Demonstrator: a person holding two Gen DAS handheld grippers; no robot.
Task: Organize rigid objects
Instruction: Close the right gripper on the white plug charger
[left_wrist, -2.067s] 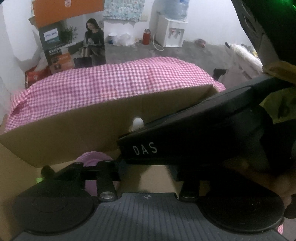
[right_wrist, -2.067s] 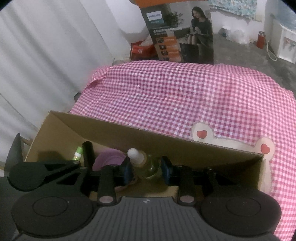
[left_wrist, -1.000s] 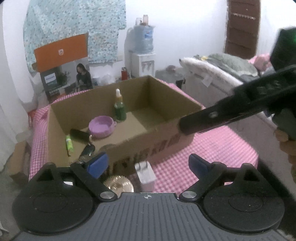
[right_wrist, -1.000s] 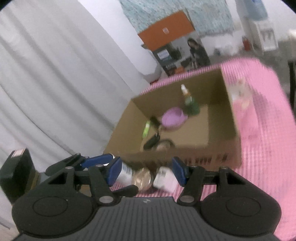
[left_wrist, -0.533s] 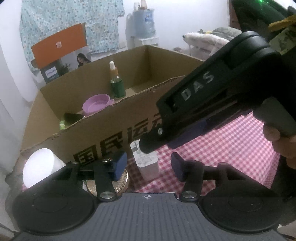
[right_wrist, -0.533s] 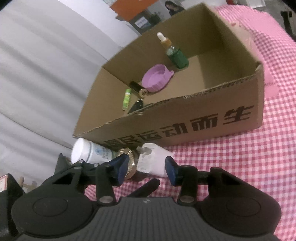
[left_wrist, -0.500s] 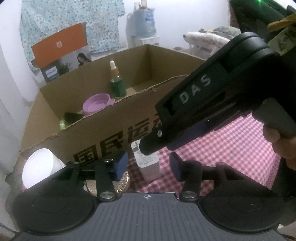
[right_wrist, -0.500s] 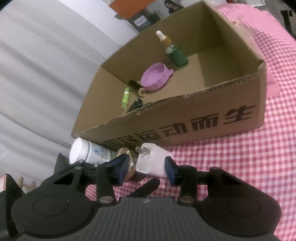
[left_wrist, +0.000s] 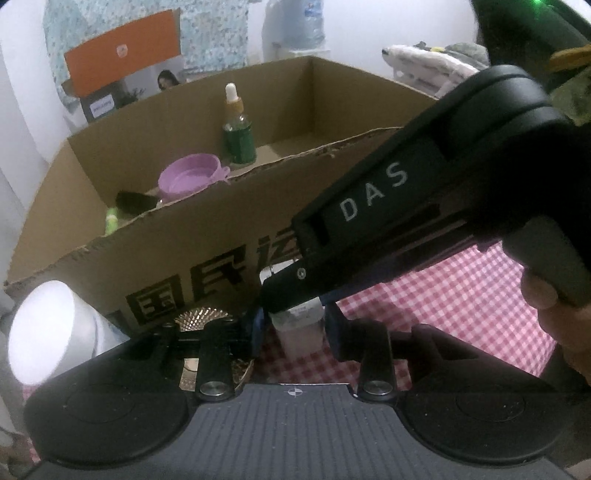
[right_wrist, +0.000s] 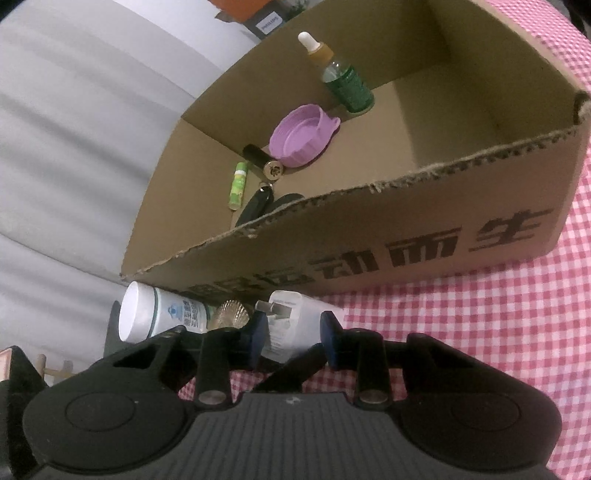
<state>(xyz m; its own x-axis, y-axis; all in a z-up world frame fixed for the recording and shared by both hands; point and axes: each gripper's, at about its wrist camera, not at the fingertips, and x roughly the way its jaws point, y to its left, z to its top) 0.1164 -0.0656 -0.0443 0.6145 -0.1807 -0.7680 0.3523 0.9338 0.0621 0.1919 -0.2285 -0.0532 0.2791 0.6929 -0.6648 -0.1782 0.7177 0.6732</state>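
A white plug adapter lies on the pink checked cloth in front of the cardboard box. My left gripper has it between its blue pads, jaws closing, pads against its sides. My right gripper is closing on the same adapter and presses it from both sides. In the left wrist view the right gripper's black body crosses from the right and hides the adapter's top. A hand holds its handle.
A white pill bottle and a gold ridged disc lie left of the adapter against the box. Inside the box are a green dropper bottle, a purple bowl, a black tube, a green stick and a key fob.
Both grippers left the box, dropped to the cloth in front of it and narrowed their jaws around the white adapter. The right gripper's body now crosses the left wrist view.
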